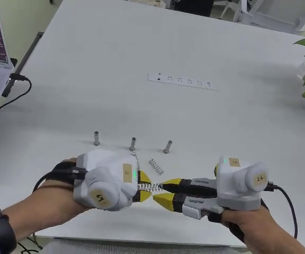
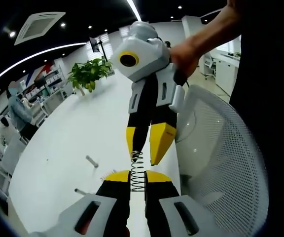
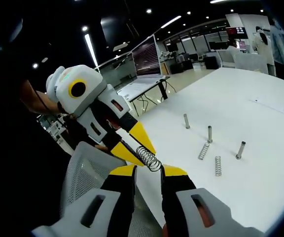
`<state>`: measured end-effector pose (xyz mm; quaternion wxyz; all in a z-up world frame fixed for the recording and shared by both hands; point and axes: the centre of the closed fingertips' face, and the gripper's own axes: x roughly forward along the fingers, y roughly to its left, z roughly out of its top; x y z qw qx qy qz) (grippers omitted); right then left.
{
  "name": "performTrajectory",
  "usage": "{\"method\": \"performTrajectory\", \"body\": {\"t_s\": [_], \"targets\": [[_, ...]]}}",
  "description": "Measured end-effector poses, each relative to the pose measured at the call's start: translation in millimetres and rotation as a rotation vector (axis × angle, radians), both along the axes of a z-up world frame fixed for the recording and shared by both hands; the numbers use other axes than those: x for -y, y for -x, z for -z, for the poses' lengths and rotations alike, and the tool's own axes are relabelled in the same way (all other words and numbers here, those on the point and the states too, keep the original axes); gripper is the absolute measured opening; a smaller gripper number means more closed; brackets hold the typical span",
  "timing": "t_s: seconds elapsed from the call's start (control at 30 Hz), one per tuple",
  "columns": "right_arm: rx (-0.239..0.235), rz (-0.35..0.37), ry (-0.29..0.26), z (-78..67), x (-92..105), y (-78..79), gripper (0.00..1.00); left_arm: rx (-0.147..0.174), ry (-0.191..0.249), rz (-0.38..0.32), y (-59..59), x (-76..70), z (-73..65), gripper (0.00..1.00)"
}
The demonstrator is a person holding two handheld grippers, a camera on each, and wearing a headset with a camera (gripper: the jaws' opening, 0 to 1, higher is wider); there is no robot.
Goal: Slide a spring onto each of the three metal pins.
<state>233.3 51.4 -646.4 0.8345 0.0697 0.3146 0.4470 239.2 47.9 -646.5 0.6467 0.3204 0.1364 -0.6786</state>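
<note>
A spring [image 1: 151, 187] is held lengthwise in the clenched left gripper [image 1: 145, 187]. Its long axis is aimed at the right gripper [image 1: 164, 191], whose jaws are spread just off its free end. Three bare pins [image 1: 133, 144] are seen beyond the tips, with two loose springs [image 3: 203, 150] beside them.

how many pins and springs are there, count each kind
pin: 3
spring: 3
total: 6
</note>
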Motion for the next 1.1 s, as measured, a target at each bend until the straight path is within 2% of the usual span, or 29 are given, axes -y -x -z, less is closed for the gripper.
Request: {"method": "performTrajectory", "body": {"t_s": [0.3, 0.53, 0.77, 0.9, 1.0, 1.1], "targets": [[-0.015, -0.024, -0.017, 0.3, -3.6, 2.0, 0.15, -0.004, -0.005, 0.013, 3.5, -3.7, 1.1, 0.02], [-0.019, -0.042, -0.027, -1.3, -5.7, 3.7, 0.14, -0.020, 0.017, 0.030, 9.6, 0.4, -3.7, 0.02], [-0.024, -0.054, -0.039, -4.4, -6.2, 6.5, 0.10, -0.017, 0.009, 0.047, 13.3, 1.7, -0.8, 0.02], [-0.029, -0.078, -0.018, -2.5, -8.0, 9.4, 0.08, -0.027, 0.008, 0.053, 16.4, 3.1, 1.8, 0.02], [-0.030, -0.090, 0.011, 0.6, -7.3, 9.9, 0.08, -0.046, 0.013, 0.044, 17.2, 3.8, 4.1, 0.02], [-0.017, -0.097, 0.032, 0.5, -6.8, 9.7, 0.08, -0.086, 0.033, 0.024, 16.2, 4.4, 5.0, 0.02]]}}
